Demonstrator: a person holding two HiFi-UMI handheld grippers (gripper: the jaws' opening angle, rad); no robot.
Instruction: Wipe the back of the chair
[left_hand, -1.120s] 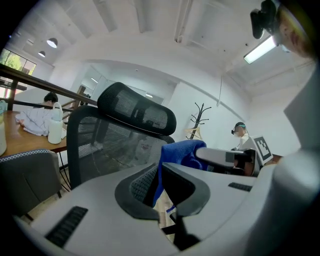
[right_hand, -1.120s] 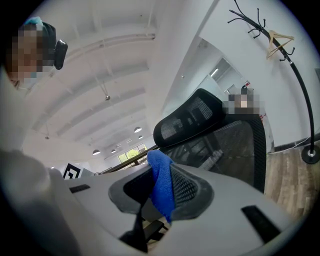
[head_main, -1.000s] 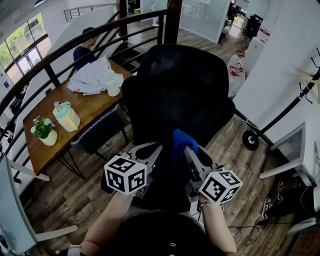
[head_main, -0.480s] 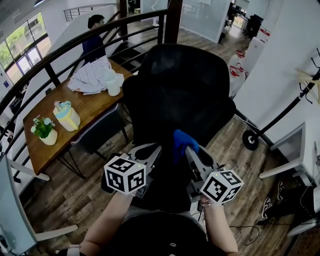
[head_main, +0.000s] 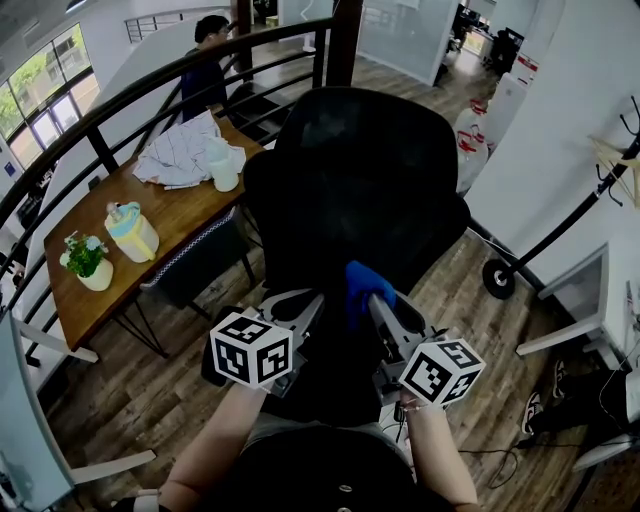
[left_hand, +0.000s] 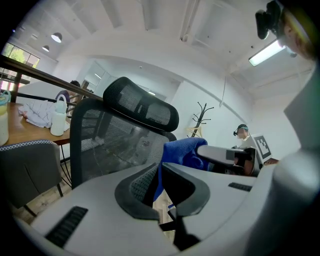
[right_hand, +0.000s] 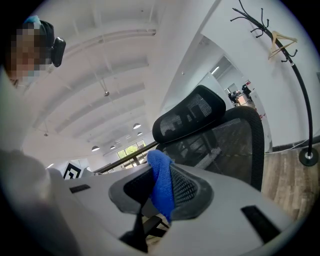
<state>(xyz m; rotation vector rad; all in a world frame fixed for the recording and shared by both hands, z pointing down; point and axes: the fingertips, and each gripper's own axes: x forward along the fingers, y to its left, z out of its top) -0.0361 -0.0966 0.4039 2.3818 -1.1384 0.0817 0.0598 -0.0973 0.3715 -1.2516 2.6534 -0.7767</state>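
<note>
Black mesh chair (head_main: 355, 170) stands straight ahead, backrest and headrest facing the person. R tongs (head_main: 377, 297) are closed on a blue cloth (head_main: 360, 280), which bunches out past the tips. In head view the cloth sits over the lower part of the backrest. Can't tell if it touches the mesh. R gripper view: cloth (right_hand: 161, 187) pinched between both jaws, chair beyond it. L tongs (head_main: 310, 298) sit just beside on the left, jaws nearly together with only a thin slit and nothing gripped. Both are held low, near the person's body. Wooden table (head_main: 160, 215) off to the left w/ a potted plant (head_main: 85, 262) and a jug (head_main: 132, 232).
</note>
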